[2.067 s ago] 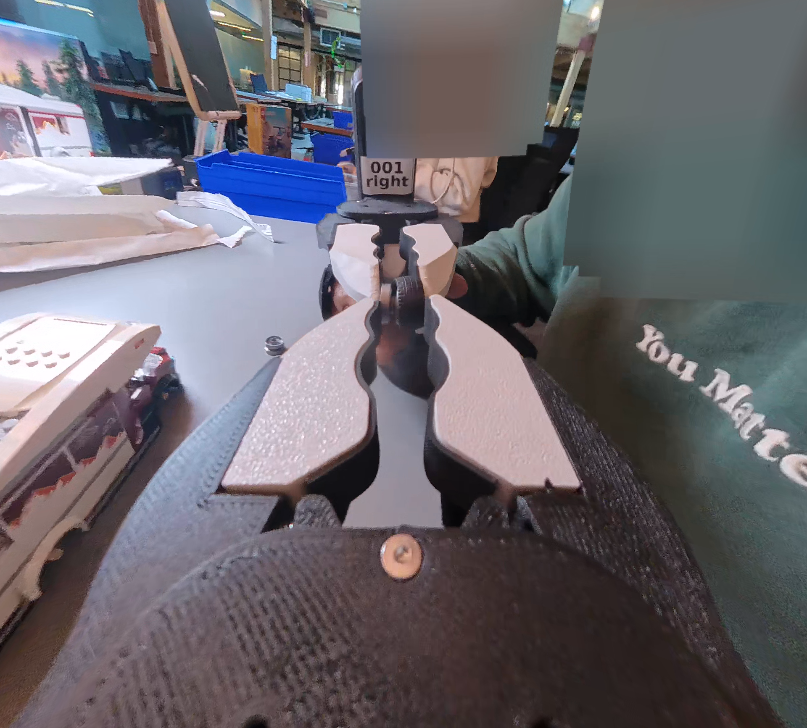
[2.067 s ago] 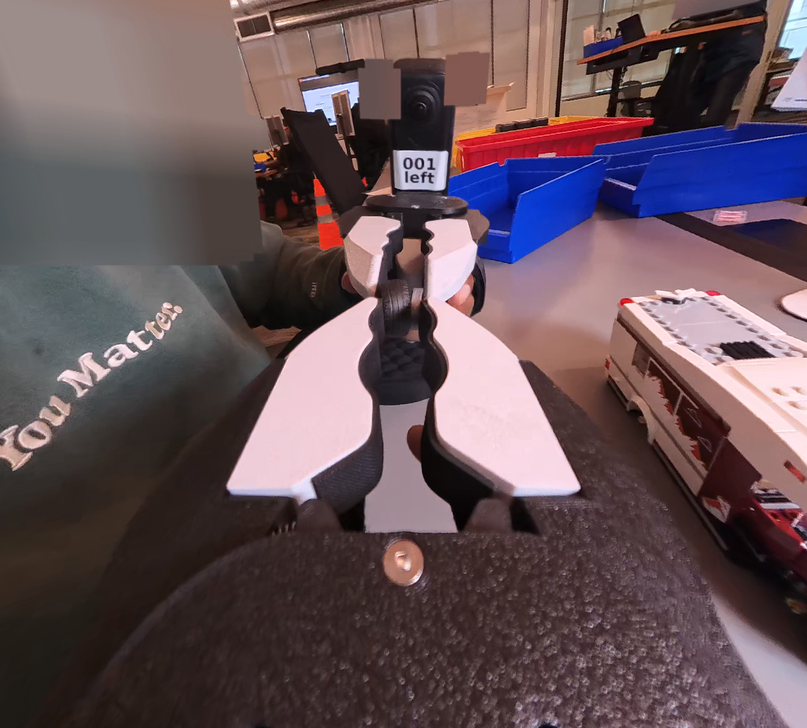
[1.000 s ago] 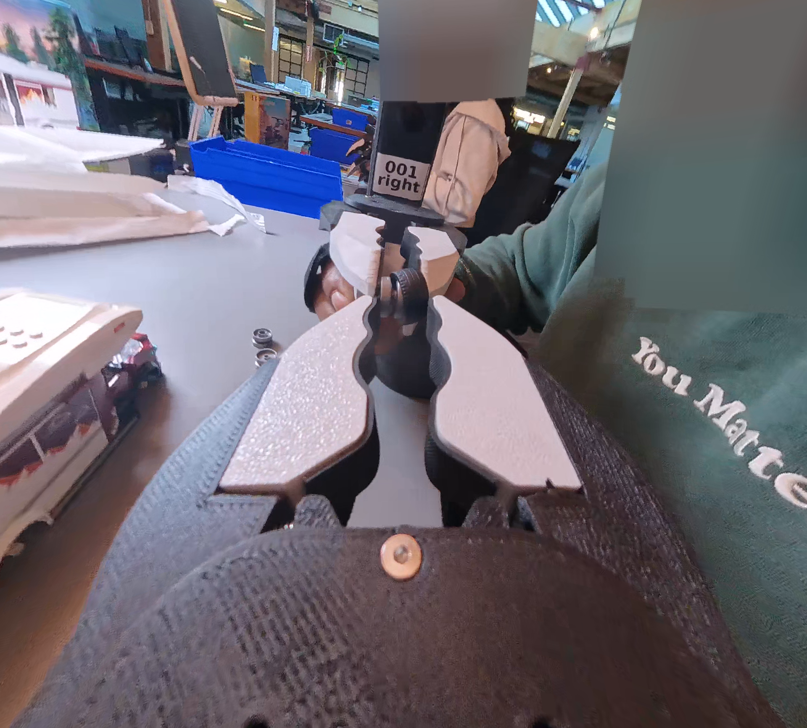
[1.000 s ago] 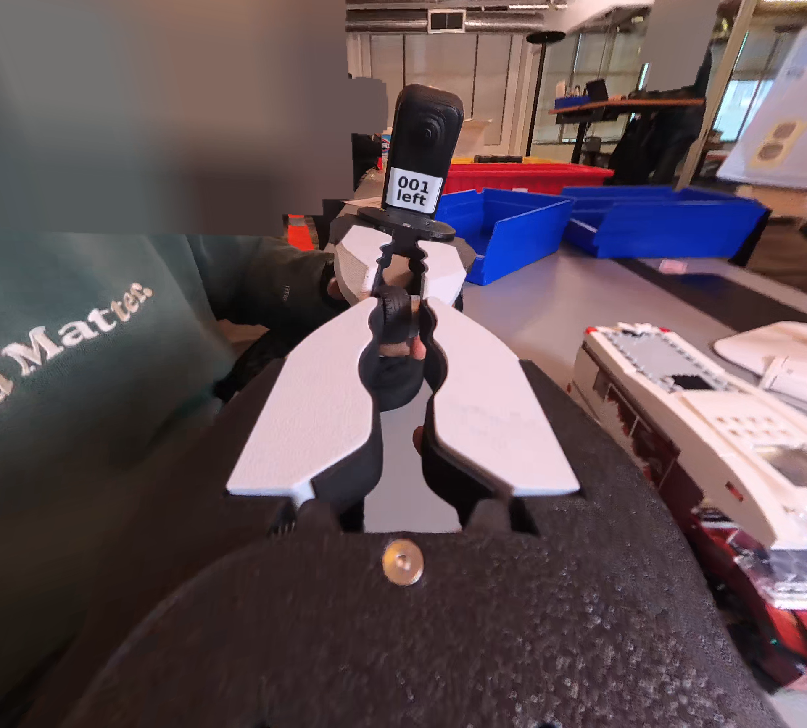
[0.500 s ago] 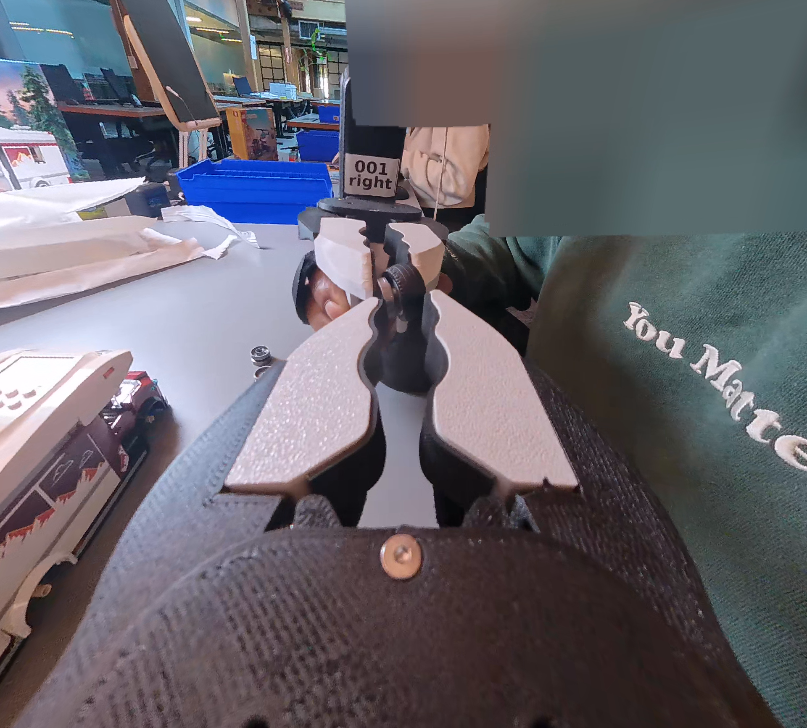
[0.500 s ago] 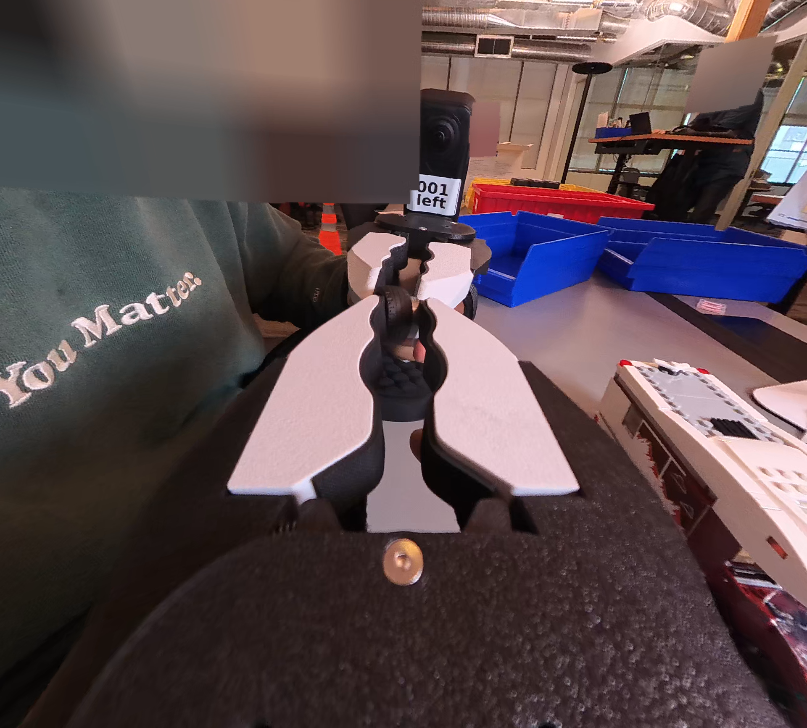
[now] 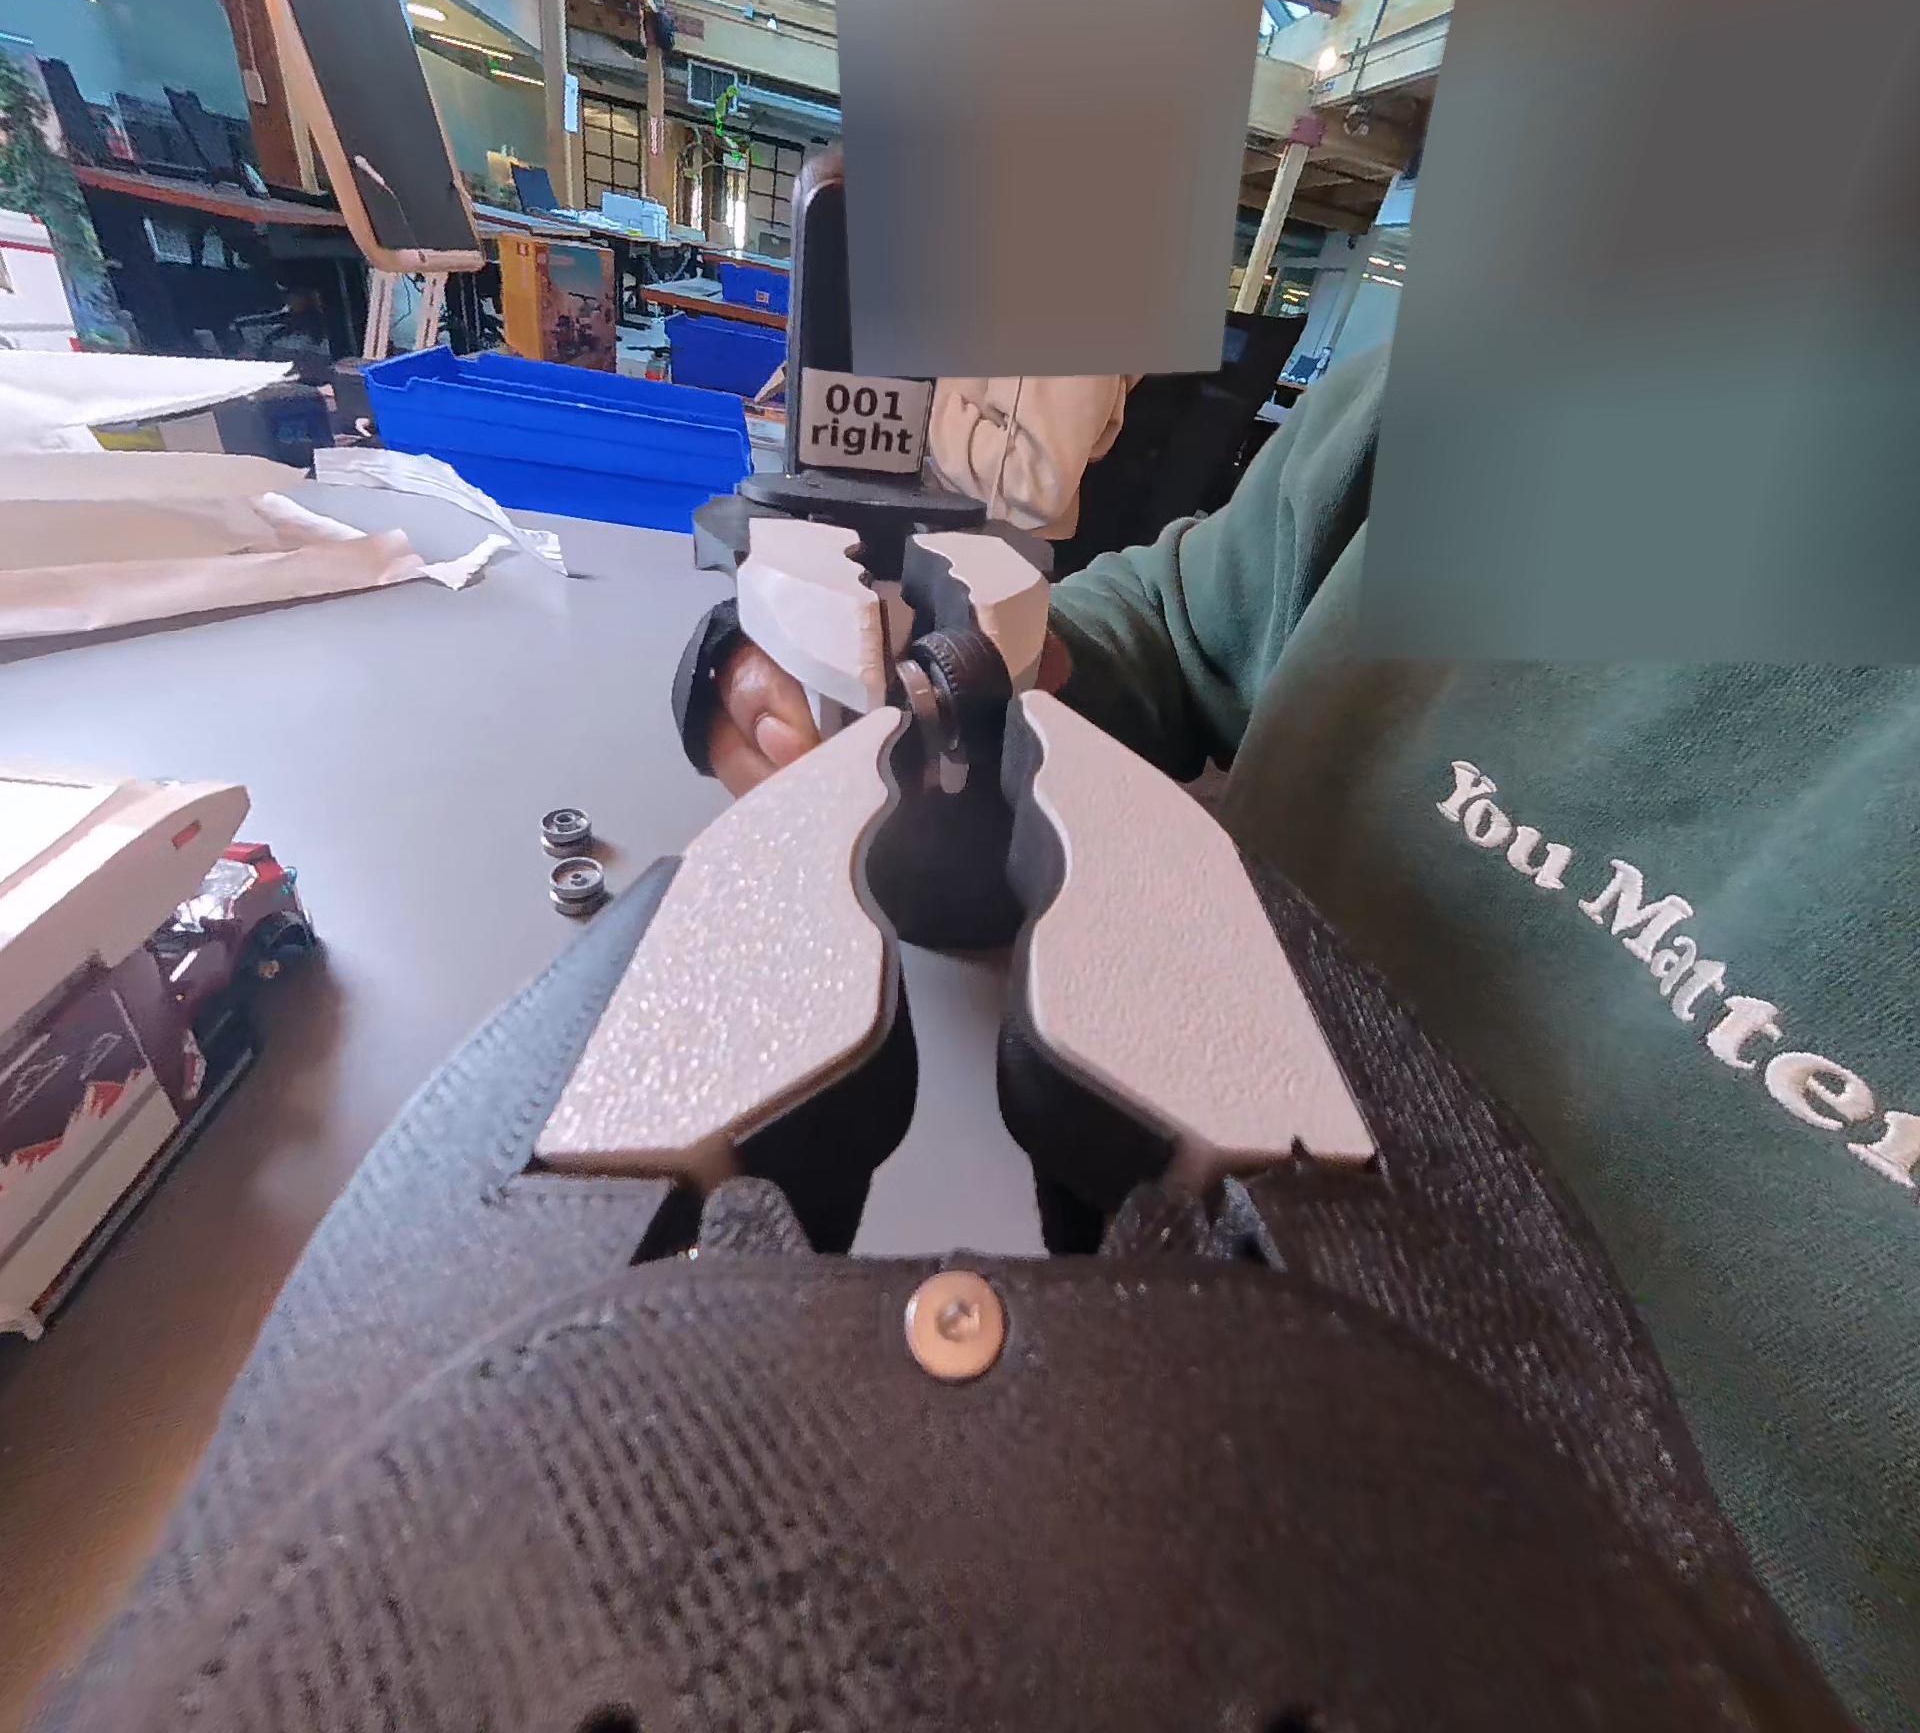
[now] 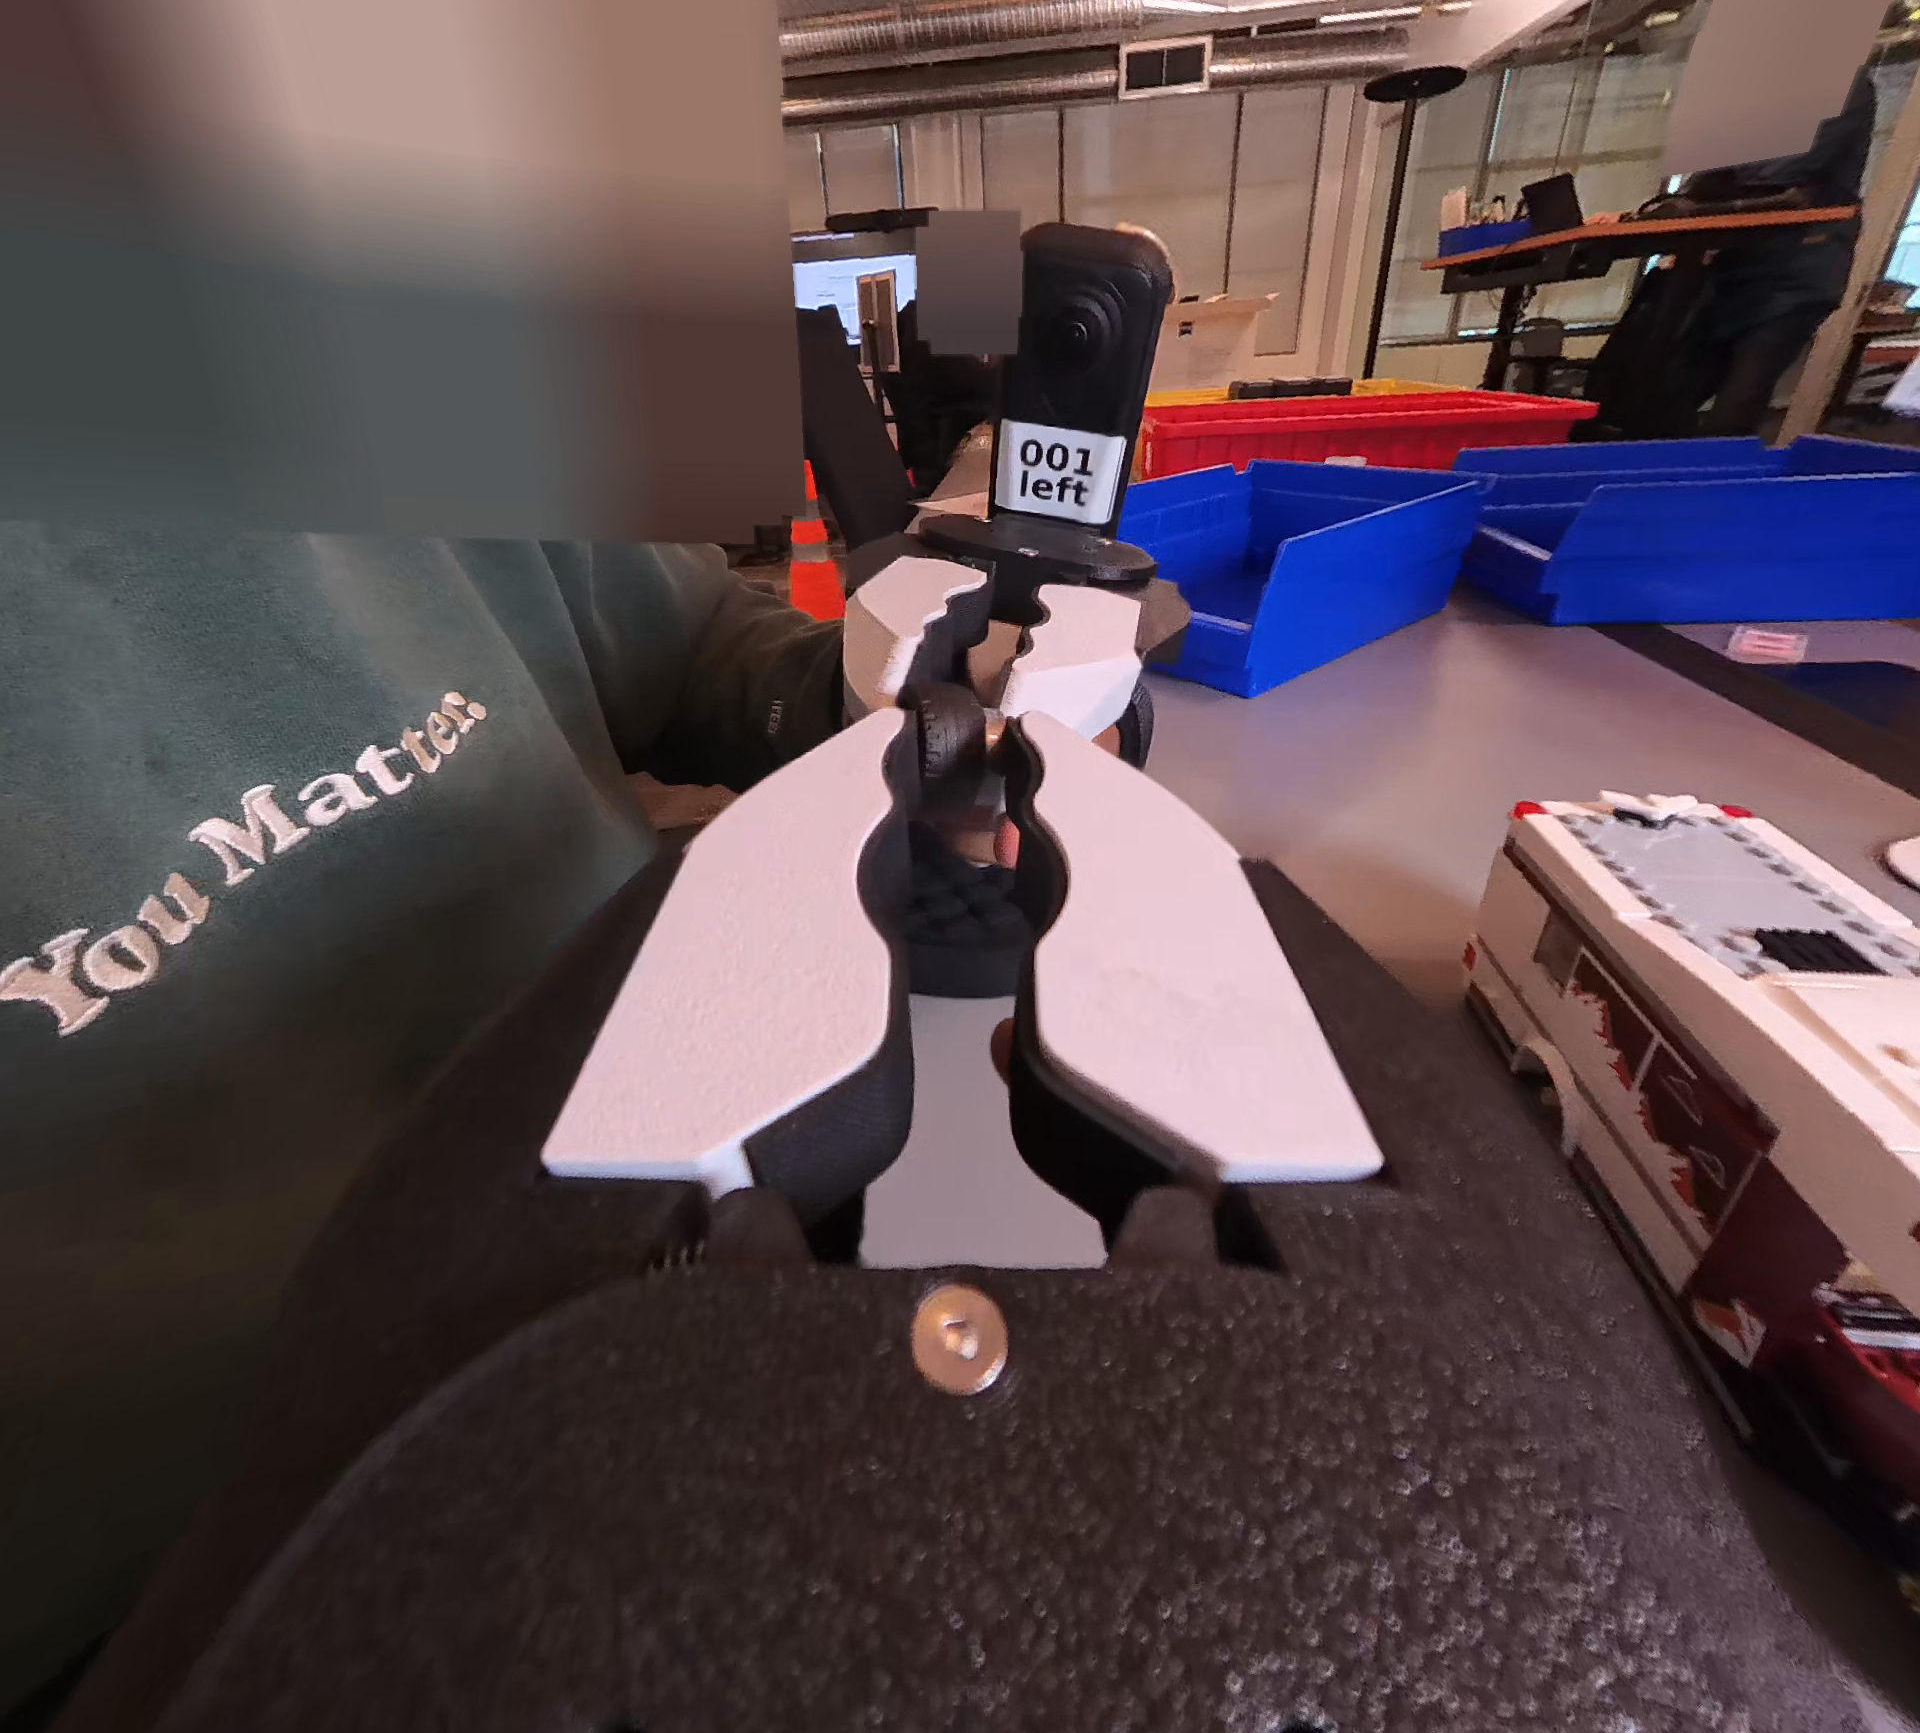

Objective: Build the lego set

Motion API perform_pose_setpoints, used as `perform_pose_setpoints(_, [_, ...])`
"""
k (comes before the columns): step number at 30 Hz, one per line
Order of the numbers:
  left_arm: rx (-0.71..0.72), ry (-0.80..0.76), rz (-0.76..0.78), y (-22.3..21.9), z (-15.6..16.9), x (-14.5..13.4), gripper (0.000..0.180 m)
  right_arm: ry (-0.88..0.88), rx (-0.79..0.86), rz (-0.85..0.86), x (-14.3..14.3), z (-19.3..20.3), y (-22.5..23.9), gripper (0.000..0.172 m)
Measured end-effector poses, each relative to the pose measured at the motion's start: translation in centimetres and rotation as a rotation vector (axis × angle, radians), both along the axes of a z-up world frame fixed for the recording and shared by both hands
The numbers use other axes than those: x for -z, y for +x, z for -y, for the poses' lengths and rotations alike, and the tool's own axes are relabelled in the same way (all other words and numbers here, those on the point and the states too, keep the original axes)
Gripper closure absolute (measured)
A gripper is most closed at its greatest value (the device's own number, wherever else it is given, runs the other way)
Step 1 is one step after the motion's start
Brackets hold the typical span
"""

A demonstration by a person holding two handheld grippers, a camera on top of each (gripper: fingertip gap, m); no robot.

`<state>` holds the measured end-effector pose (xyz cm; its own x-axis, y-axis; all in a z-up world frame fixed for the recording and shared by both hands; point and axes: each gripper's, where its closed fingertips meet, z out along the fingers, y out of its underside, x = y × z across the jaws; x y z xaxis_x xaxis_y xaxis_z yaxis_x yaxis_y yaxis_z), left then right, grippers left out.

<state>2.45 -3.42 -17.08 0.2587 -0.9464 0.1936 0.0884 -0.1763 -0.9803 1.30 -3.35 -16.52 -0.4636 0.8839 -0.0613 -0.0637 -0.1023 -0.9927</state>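
1. The grey surface (image 7: 416, 727) carries everything. Blue bins (image 8: 1299, 561) sit well back on it, so the near part is where the handling happens.
2. A brick-built toy van (image 8: 1714, 1008), white over dark red, stands on the surface off to one side. It's near both tools but touches neither.
3. The left hand-held gripper (image 7: 961, 717) and the right hand-held gripper (image 8: 958, 733) point straight at each other, tips nearly meeting, raised above the surface in front of the person's green sweatshirt. My guess is that facing them off like this lets both get at the same tiny part.
4. That part is a small wheel (image 7: 951, 696), a black tyre with a grey hub on one side. It sits right where the 2 sets of tips meet. Each hand-held gripper looks pinched onto it across its width, with the jaws nearly together and the fingers against tyre and hub.
5. 2 loose little wheels (image 7: 566, 831) lie flat on the surface just beside the left hand-held gripper, between it and the van, close together.
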Motion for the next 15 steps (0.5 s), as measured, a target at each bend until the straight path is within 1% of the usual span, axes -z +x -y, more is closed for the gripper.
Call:
perform_pose_setpoints(3, [0.012,-0.021,0.004,0.01,-0.07,0.35,0.164,-0.048,-0.043,0.032,0.27,-0.01,0.14,0.153])
perform_pose_setpoints(5, [0.017,-0.037,0.015,-0.16,-0.19,0.44,0.164,-0.083,-0.090,0.047,0.27,0.34,0.31,0.142])
perform_pose_setpoints(6, [0.020,-0.040,0.016,-0.17,-0.17,0.46,0.164,-0.100,-0.103,0.054,0.28,0.36,0.33,0.141])
perform_pose_setpoints(8, [0.028,-0.038,0.001,0.08,0.04,0.61,0.164,-0.100,-0.089,0.058,0.42,0.12,0.21,0.153])
perform_pose_setpoints(15, [0.027,-0.056,0.000,0.02,-0.04,0.73,0.165,-0.154,-0.085,0.078,0.52,0.05,0.02,0.154])
